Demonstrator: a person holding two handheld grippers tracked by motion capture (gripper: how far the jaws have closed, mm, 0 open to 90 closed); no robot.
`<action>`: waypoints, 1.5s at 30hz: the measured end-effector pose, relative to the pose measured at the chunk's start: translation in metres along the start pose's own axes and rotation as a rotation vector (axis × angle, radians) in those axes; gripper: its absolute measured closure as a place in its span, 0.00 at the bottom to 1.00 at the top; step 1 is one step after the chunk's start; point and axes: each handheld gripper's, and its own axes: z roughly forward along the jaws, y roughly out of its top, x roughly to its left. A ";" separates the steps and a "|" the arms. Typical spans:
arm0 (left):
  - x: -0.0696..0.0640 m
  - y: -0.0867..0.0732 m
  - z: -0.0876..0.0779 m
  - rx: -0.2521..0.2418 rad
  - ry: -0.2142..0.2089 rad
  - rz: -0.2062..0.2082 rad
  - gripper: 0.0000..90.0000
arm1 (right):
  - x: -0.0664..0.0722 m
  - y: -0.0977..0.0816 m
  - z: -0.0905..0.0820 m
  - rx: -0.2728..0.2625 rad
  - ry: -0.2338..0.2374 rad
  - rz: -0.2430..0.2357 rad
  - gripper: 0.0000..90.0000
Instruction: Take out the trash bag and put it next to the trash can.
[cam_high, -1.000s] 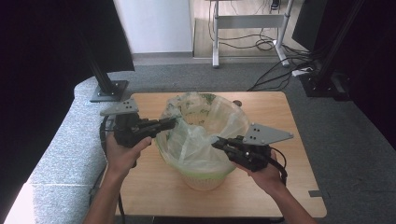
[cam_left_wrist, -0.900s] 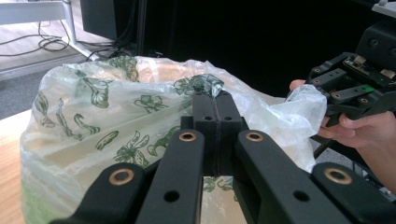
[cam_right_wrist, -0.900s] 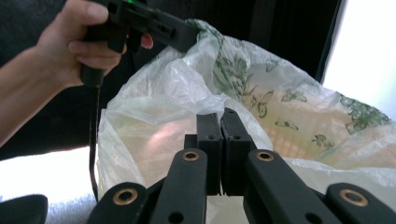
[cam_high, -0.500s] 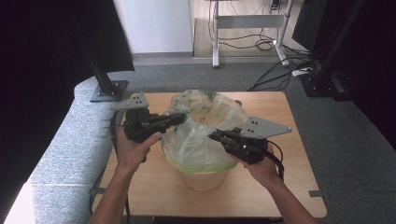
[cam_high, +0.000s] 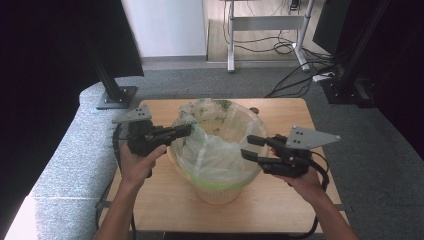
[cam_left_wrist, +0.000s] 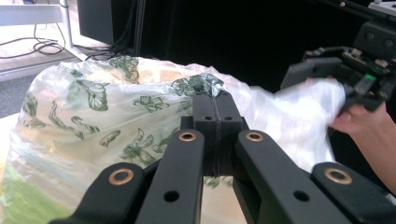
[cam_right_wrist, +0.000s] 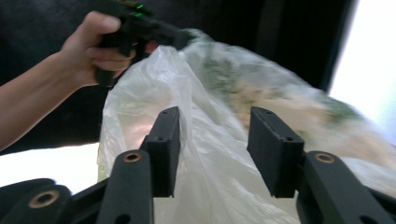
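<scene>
Two hand-held grippers | left (cam_high: 187, 130) pinches bag (cam_high: 220, 155) | right (cam_high: 249, 147) just opened, apart

Thin glossy translucent plastic bag (cam_high: 215, 145), matt black claws, smooth pale wooden table (cam_high: 165, 200)

light: bright daylight at back | surroundings: dark | blur: right gripper view, motion-smeared
</scene>
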 end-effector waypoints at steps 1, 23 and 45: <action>0.000 -0.001 0.000 0.001 0.001 0.000 1.00 | -0.005 -0.001 -0.004 -0.001 -0.010 0.003 0.57; 0.003 -0.005 0.000 0.006 0.005 0.001 1.00 | -0.099 -0.034 0.013 0.147 -0.121 0.088 0.38; 0.009 -0.001 0.001 0.004 0.015 -0.002 1.00 | -0.091 -0.006 0.028 0.167 -0.278 0.044 0.99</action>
